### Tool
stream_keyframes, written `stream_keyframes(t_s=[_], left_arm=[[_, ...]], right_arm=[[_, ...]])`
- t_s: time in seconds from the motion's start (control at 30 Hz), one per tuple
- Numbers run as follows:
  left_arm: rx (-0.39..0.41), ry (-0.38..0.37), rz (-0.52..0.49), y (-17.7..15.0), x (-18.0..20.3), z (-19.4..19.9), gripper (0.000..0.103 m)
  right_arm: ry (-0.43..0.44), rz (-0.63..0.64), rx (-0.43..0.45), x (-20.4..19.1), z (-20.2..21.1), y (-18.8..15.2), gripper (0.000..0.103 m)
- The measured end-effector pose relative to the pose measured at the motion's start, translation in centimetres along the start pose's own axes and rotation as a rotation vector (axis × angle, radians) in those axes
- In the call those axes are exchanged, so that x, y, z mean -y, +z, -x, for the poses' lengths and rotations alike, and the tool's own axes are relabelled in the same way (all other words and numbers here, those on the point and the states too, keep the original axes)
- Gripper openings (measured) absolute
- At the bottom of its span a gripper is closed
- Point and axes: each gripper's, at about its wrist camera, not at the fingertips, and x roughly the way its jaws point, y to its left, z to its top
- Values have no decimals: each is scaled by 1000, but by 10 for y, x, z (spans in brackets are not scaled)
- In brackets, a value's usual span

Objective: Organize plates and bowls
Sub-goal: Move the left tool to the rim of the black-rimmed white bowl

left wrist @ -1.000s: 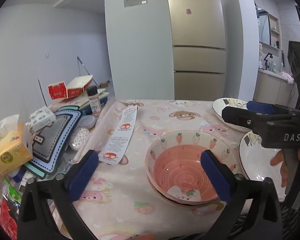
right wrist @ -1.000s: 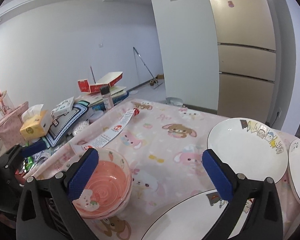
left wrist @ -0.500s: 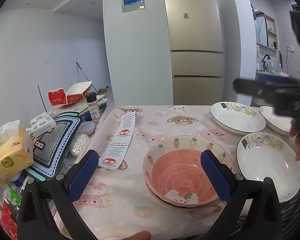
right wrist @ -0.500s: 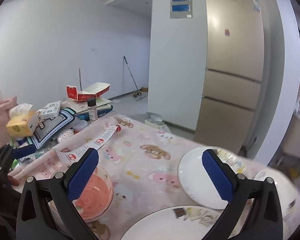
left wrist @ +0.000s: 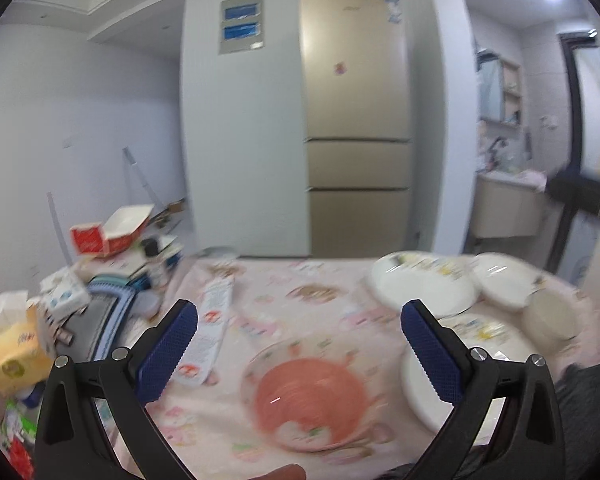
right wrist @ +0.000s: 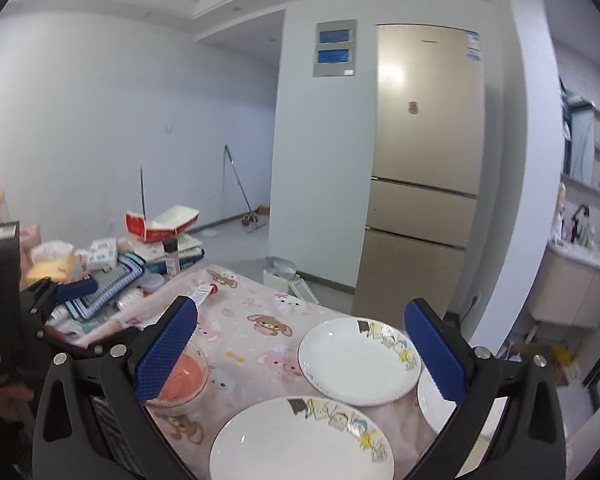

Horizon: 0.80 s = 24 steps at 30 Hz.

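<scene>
Change: both cameras have lifted and pulled back since a second ago; left view is now smeared by motion.
Left gripper (left wrist: 300, 344): jaws released wide, grasping nothing.
Right gripper (right wrist: 302, 348): jaws released wide, grasping nothing.
Pink bowl (left wrist: 306, 398): near edge of the table (left wrist: 284, 292), straight ahead and below the left jaws, centred between them; round, so no long axis.
Nearer hand: left, by my judgement; in the right view the bowl lies far left, partly behind the left finger.
Near plate (right wrist: 300, 446): below the right jaws.
Far plate (right wrist: 360, 362): just beyond it.
Count: four white dishes to the right in the left view, too blurred to sort into plates and bowls; pink bowl possibly two stacked, cannot tell.
</scene>
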Motion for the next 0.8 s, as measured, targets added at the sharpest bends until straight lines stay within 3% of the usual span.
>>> stream_keyframes(t_s=[0.27,0.5,0.7,0.8], left_arm=[[50,-222,35,51,46,20,103],[58,-330,25,82,96,16,103],[42,-350,18,97,135,5,103],[20,-379,2,102,156,-6,103]], right_arm=[[-72,-16,24,32,53,-16,103],[-170,-48,45,76,88,-27,103],[-268,-185,55,118,99,-39,103],[-276,-227,65,133,98,-40,103]])
